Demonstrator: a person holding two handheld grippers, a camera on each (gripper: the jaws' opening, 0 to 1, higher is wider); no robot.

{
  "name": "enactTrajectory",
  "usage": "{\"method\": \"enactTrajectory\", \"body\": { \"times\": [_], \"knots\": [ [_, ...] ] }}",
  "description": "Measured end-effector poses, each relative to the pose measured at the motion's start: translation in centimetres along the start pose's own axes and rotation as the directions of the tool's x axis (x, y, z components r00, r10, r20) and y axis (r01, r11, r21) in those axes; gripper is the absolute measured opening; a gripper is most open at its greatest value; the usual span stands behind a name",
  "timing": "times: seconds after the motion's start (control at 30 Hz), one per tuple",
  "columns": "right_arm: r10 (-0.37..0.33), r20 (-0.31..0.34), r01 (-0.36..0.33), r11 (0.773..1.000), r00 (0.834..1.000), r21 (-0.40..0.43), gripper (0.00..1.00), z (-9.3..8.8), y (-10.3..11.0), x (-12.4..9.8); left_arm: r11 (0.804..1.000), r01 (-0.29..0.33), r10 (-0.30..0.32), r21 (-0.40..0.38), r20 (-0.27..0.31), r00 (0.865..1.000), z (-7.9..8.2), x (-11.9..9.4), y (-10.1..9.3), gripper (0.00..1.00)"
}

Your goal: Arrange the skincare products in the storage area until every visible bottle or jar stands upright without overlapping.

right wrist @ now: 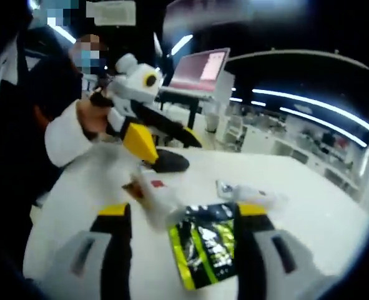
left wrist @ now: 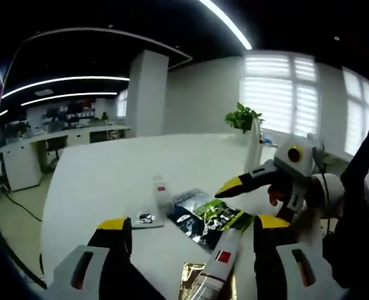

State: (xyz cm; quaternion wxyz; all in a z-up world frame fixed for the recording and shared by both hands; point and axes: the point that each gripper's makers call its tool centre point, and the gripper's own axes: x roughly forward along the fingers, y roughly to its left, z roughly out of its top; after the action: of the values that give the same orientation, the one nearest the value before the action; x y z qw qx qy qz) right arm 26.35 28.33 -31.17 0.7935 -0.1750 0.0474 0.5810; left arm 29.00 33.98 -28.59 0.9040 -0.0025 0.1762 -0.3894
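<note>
A: Status?

B: Nothing upright yet. White tube with red label (left wrist: pixel 218 265) lies flat on the counter (left wrist: pixel 109 181), near, between the left gripper (left wrist: pixel 193 226) jaws. Gold packet (left wrist: pixel 193 281) under it. Green-black sachet (left wrist: pixel 218 219) flat just beyond, a smaller white tube (left wrist: pixel 161 192) farther left, a small flat pack (left wrist: pixel 147 219) beside that.

A: Left jaws?

B: Wide open, holding nothing. Straddling the tube, looks lined up for a pick.

A: Right?

B: Right gripper (right wrist: pixel 184 215) jaws also open, empty. Green-black sachet (right wrist: pixel 204 250) lies between them; blurred white item (right wrist: pixel 156 197) just past it, can't identify it.

A: Hand pose?

B: In the right gripper view the left gripper (right wrist: pixel 162 153) angles down toward the counter (right wrist: pixel 309 206), held by a hand (right wrist: pixel 93 119) in a white sleeve. Both tools converge on the pile, likely to separate overlapped items.
</note>
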Motion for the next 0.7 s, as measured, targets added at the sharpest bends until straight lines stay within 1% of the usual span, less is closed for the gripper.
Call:
{"method": "enactTrajectory", "body": {
  "times": [0.03,0.17,0.2,0.3,0.4,0.47,0.57,0.67,0.7],
  "knots": [
    [0.022,0.025,-0.022,0.999,0.999,0.026,0.66,0.0,0.3,0.1,1.0,0.006,-0.006,0.0,0.004,1.0,0.1,0.0,-0.1,0.81],
    [0.019,0.058,-0.022,0.998,0.998,0.054,0.65,-0.4,0.0,0.1,1.0,0.022,-0.022,-0.003,0.012,1.0,0.3,0.2,-0.4,0.81],
    [0.021,0.052,-0.024,0.998,0.998,0.06,0.65,-0.5,-0.1,0.2,1.0,0.025,-0.025,-0.003,0.011,1.0,0.2,0.3,-0.4,0.81],
    [0.027,0.028,-0.029,0.999,0.999,0.041,0.65,-1.0,0.1,0.3,0.999,0.036,-0.035,-0.005,0.011,0.999,0.2,0.6,-0.6,0.81],
    [0.038,-0.001,-0.038,0.999,0.999,0.025,0.65,-1.6,0.3,0.6,0.998,0.066,-0.066,-0.001,0.012,0.998,0.0,0.9,-1.1,0.81],
    [0.041,-0.014,-0.041,0.999,0.999,0.015,0.64,-1.7,0.6,0.8,0.997,0.073,-0.073,-0.002,0.012,0.997,-0.1,1.0,-1.2,0.81],
    [0.05,-0.006,-0.05,0.999,0.999,0.009,0.64,-1.5,0.9,0.9,0.997,0.076,-0.075,-0.007,0.007,0.997,-0.3,1.0,-1.2,0.81],
    [0.056,-0.035,-0.056,0.998,0.998,0.003,0.64,-2.2,0.9,1.1,0.998,0.068,-0.068,-0.008,0.002,0.998,-0.5,0.8,-1.1,0.81],
    [0.052,-0.034,-0.052,0.999,0.998,0.005,0.64,-2.2,0.8,1.1,0.998,0.067,-0.067,-0.012,0.002,0.998,-0.5,0.7,-1.0,0.82]
  ]
}}
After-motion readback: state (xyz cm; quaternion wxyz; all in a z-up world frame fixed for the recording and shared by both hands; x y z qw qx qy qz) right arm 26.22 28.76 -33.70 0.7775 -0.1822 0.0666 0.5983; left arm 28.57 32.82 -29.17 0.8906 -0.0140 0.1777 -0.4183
